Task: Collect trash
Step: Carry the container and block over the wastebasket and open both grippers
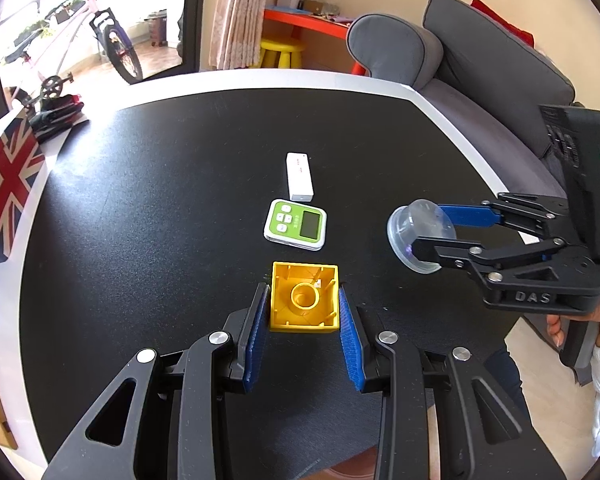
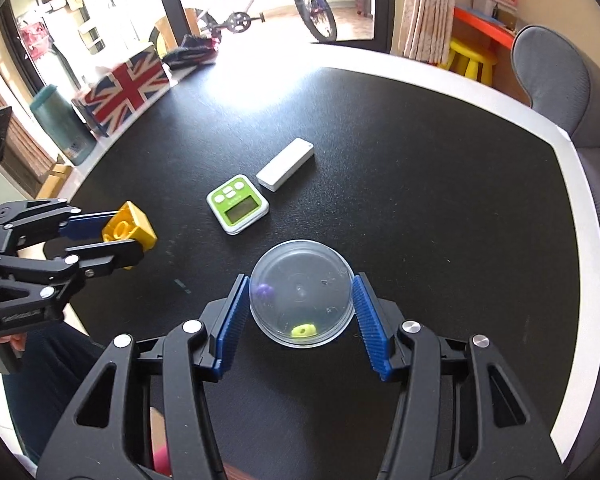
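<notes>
2 grippers show in each view, both raised over a black surface (image 1: pixel 160 200) with a pale border. At the lower centre of the left wrist view, the left gripper (image 1: pixel 304 306) pinches a yellow toy block (image 1: pixel 304 300) between its blue-padded fingers (image 1: pixel 256 332), one pad against each side wall. The block's hollow underside faces the camera, showing a round tube in its middle. At the left edge of the right wrist view the same gripper (image 2: pixel 130 234) appears side-on, with the block (image 2: pixel 130 230) held at its tips above the surface.

At the lower centre of the right wrist view, the right gripper (image 2: pixel 302 300) clasps a clear round plastic container (image 2: pixel 300 292), its fingers (image 2: pixel 230 320) touching opposite sides of the rim. Inside lie 2 small bits: a purple one (image 2: pixel 265 290) near the left wall and a yellow-green one (image 2: pixel 305 331) near the bottom edge. At the right of the left wrist view, this gripper (image 1: pixel 428 236) holds the container (image 1: pixel 420 236) tilted on its side, clear of the surface.

Resting on the surface near the middle of both views are a green and white digital timer (image 1: pixel 296 229) and, just beyond it, a white rectangular box (image 1: pixel 299 176); the 2 lie close together, but I cannot tell whether they touch. A Union Jack box (image 2: pixel 126 84) stands at the upper left of the right wrist view, with a teal bottle (image 2: pixel 62 124) beside it. A grey sofa (image 1: pixel 480 64) fills the upper right of the left wrist view.
</notes>
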Tool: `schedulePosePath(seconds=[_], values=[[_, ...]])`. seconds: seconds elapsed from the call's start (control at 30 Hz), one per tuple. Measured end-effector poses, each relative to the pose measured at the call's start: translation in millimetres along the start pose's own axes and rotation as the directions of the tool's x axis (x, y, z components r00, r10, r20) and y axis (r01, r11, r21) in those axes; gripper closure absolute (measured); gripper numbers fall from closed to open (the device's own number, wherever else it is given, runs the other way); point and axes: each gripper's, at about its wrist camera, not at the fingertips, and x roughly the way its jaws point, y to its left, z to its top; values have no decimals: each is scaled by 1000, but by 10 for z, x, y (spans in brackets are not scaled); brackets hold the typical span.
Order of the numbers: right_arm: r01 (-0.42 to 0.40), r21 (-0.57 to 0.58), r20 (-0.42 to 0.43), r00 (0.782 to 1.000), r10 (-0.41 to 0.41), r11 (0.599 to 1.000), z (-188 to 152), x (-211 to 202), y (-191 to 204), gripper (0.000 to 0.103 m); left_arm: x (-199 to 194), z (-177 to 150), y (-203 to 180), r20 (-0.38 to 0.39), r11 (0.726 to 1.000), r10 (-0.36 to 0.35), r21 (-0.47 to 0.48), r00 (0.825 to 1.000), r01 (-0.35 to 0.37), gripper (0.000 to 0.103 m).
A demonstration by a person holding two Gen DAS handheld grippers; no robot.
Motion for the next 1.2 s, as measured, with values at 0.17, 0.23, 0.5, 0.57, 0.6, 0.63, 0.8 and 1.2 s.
schedulePosePath(seconds=[0.17,0.23,0.5,0.57,0.6,0.63,0.8,1.2], values=[[2,-6,53,999,-2,1000,-174,-343,80,51,-169,-72,-135,24,1000,-9,16,1000,8,70],[4,-7,75,997,-4,1000,-253,-481,105,51,-254,-112,-200,37,1000,-12,24,999,11,70],[-8,-9,139,990,9,1000,-618,-942,242,51,-500,-316,-419,73,998,-35,49,997,32,70],[-14,-6,150,989,15,1000,-699,-1015,273,51,-540,-382,-468,74,998,-40,52,996,36,70],[-15,-7,156,988,15,1000,-757,-1067,295,51,-562,-420,-501,75,998,-39,60,996,35,70],[-15,-8,158,987,16,1000,-792,-1090,315,51,-582,-456,-528,76,997,-38,66,996,33,70],[-22,-10,154,988,23,1000,-1008,-1191,399,50,-651,-603,-611,76,997,-56,65,996,51,70],[-64,31,64,996,62,997,-1579,-1048,487,50,-599,-1056,-757,21,994,-101,48,995,100,70]])
